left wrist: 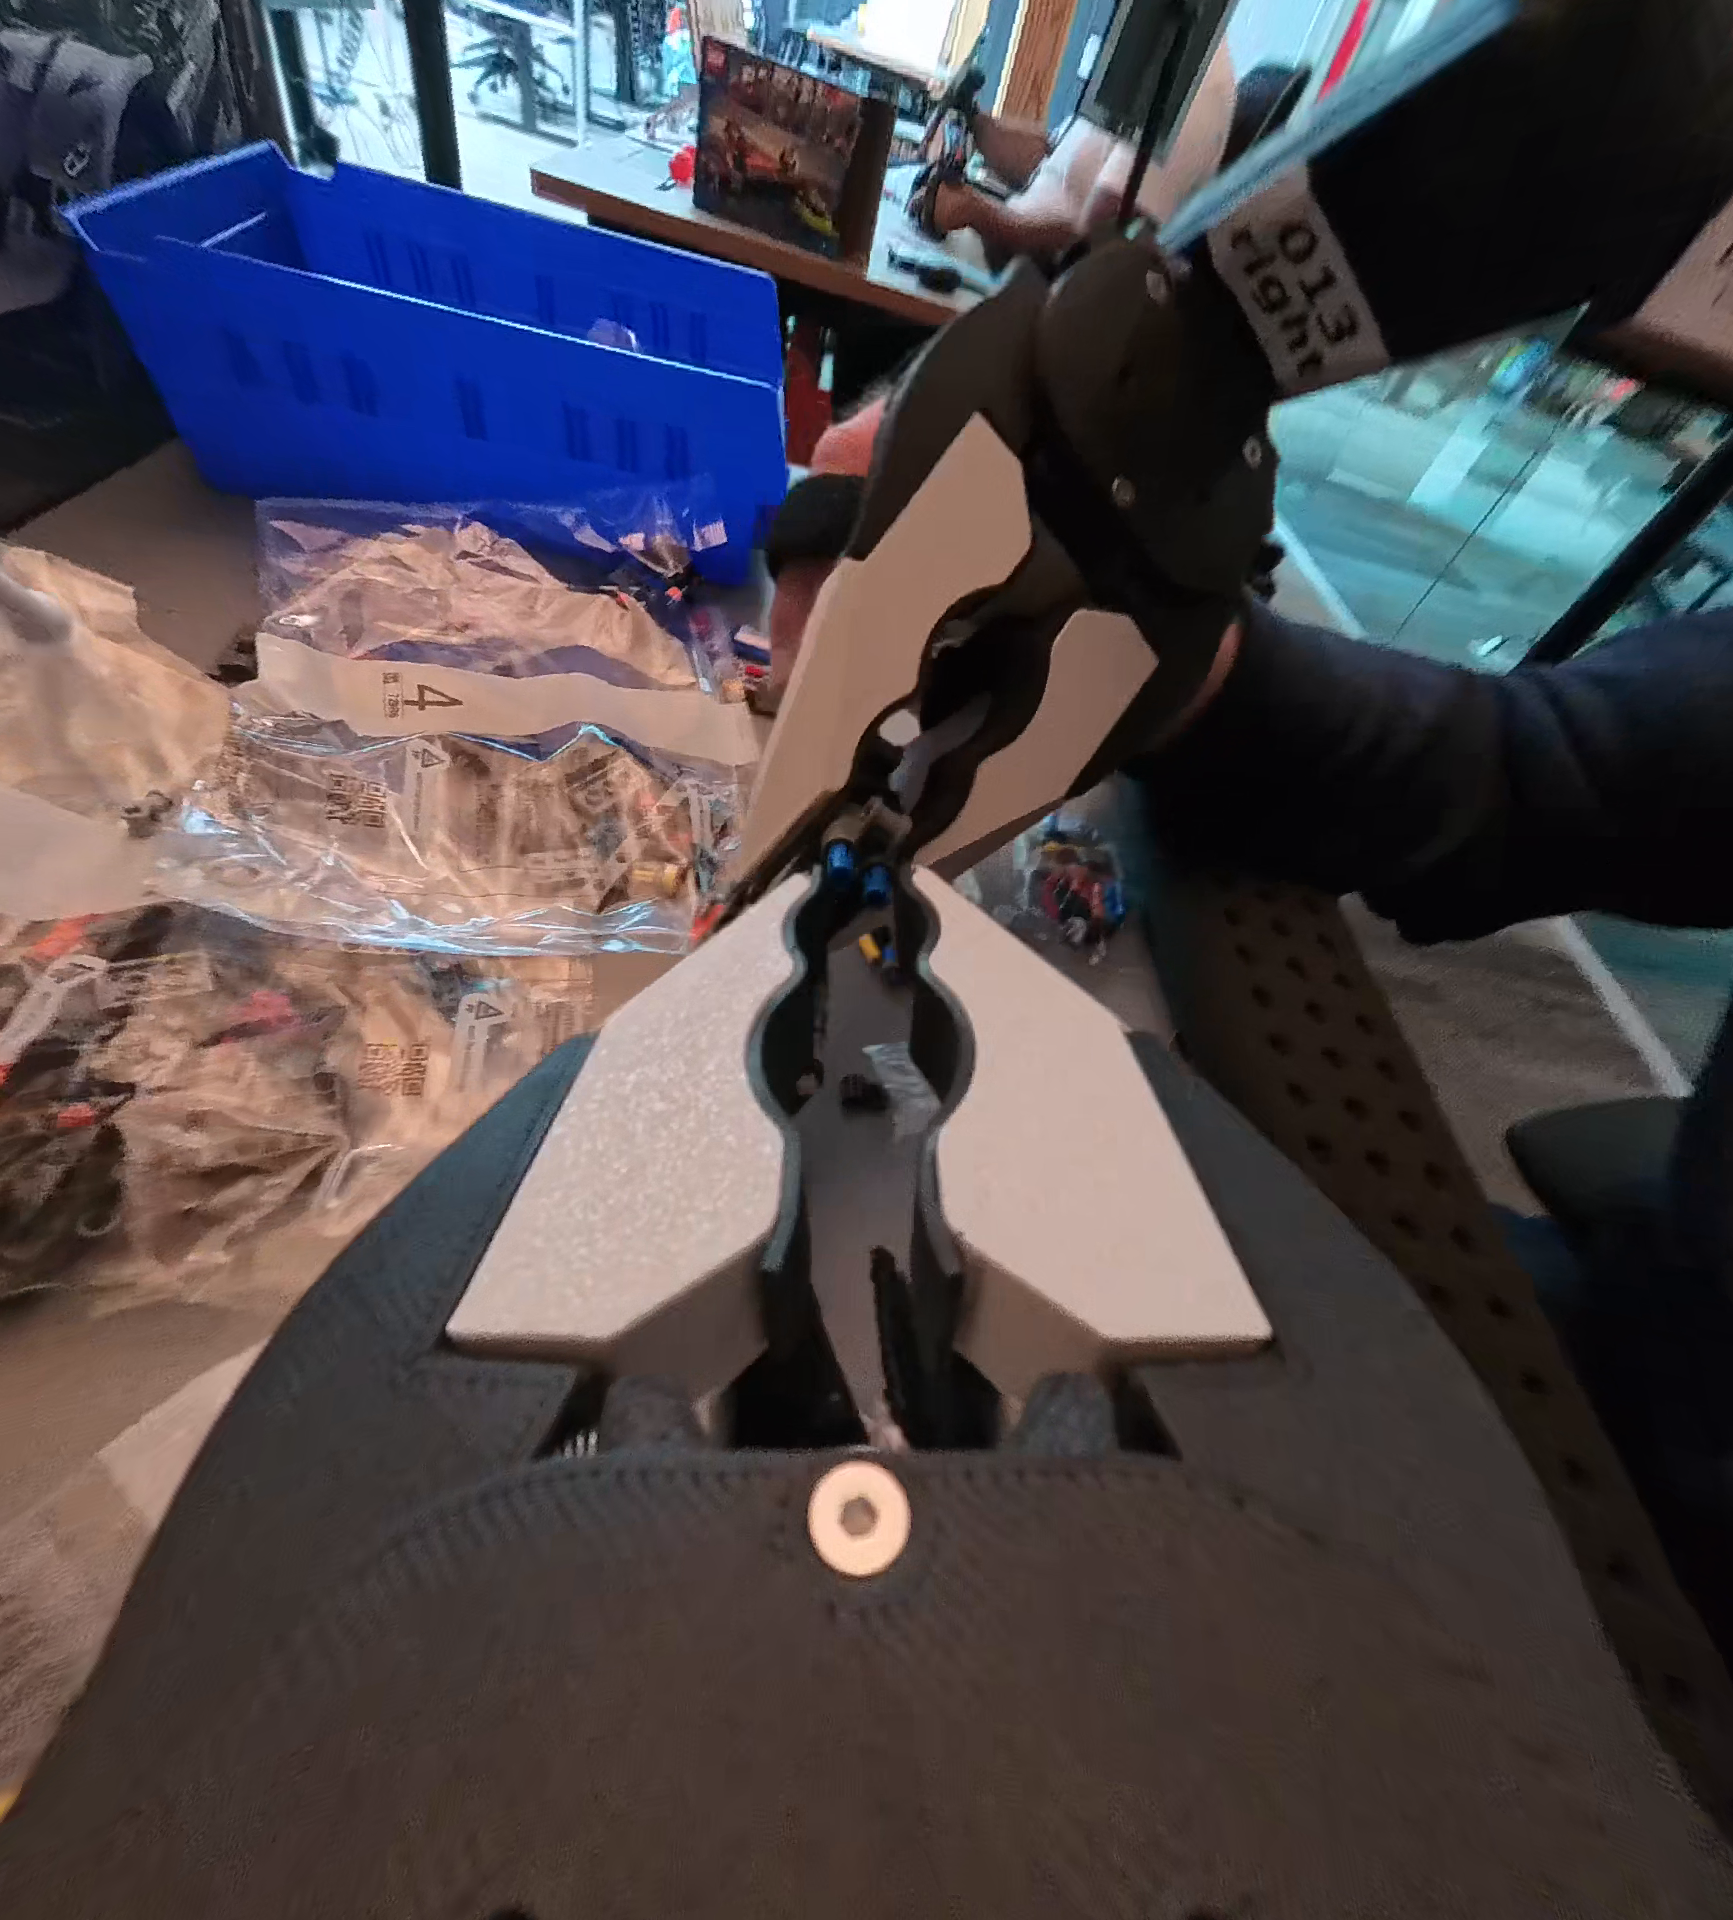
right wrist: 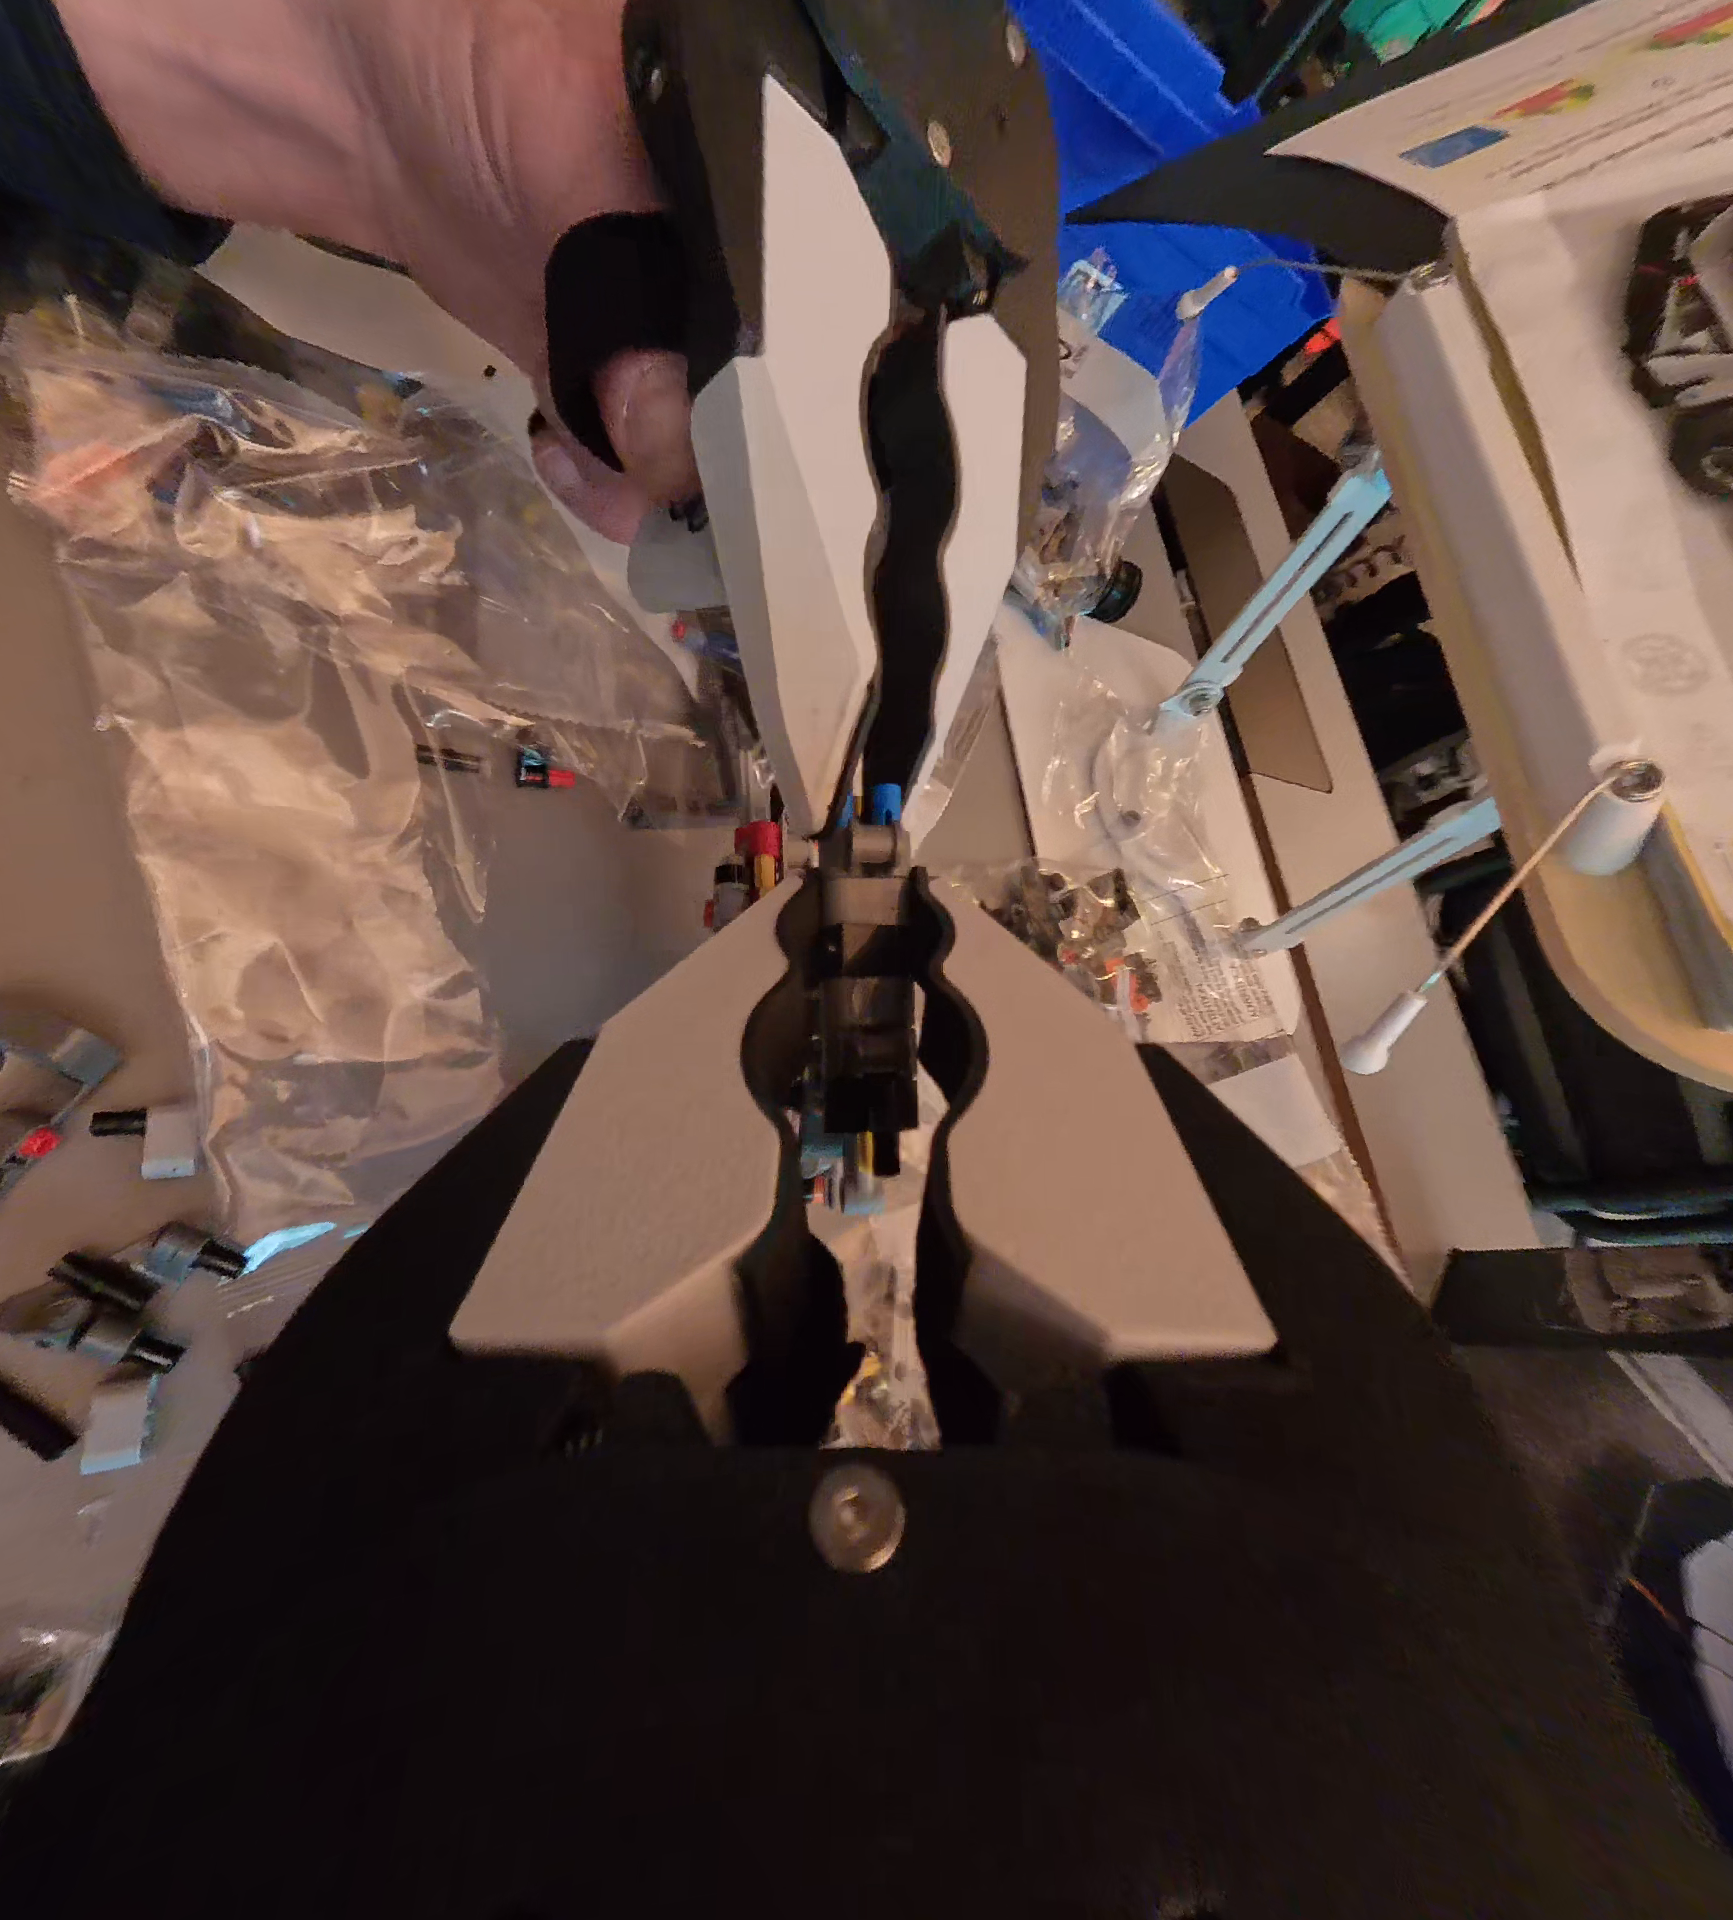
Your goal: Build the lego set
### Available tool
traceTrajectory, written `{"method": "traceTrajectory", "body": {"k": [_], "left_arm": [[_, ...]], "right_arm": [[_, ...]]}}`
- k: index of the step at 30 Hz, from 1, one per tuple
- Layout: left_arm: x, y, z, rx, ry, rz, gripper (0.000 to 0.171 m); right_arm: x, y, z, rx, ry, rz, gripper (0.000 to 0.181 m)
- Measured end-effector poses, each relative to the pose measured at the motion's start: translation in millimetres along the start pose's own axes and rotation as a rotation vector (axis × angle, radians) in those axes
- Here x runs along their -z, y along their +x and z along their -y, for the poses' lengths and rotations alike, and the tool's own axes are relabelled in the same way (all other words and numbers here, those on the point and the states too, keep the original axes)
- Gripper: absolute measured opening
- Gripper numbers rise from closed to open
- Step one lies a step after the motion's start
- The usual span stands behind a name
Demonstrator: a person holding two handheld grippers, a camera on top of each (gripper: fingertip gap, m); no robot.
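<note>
My right gripper (right wrist: 862,883) is shut on a small black and grey lego assembly (right wrist: 867,987) that sits lengthwise between its fingers. My left gripper (right wrist: 867,805) comes in from above, tip to tip with it, shut on a small piece with blue pins (right wrist: 880,800) that touches the assembly's grey end. In the left wrist view my left gripper (left wrist: 862,894) holds the blue pins (left wrist: 875,883). There the right gripper (left wrist: 883,821) reaches down from the upper right with the grey part (left wrist: 929,743) in its jaws. Both are held above the table.
Clear bags of lego parts (left wrist: 426,790) cover the table's left. A blue bin (left wrist: 446,343) stands behind them. The set's box (right wrist: 1620,520) is at the right. Loose grey and black sub-assemblies (right wrist: 114,1299) lie at the left. A person's hand (right wrist: 374,156) holds the left gripper. Left and right tips are no more than a few centimetres apart.
</note>
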State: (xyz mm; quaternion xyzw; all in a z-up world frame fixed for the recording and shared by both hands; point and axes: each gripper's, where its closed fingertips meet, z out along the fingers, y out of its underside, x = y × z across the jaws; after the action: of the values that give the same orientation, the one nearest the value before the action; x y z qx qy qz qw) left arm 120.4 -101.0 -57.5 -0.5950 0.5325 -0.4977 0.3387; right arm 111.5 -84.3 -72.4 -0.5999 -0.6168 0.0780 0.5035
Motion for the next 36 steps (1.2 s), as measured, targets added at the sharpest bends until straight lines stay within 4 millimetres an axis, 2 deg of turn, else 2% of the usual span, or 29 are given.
{"method": "traceTrajectory", "body": {"k": [6,14,36], "left_arm": [[0,-4,5,0.131,0.064,-0.039,0.008],[4,-4,12,0.123,0.092,-0.018,0.005],[-2,20,25,-0.045,0.138,-0.049,0.002]], "right_arm": [[0,12,0,0.105,-0.053,-0.132,0.012],[3,21,5,0.139,-0.062,-0.221,0.012],[27,6,16,0.026,0.096,-0.035,0.012]]}}
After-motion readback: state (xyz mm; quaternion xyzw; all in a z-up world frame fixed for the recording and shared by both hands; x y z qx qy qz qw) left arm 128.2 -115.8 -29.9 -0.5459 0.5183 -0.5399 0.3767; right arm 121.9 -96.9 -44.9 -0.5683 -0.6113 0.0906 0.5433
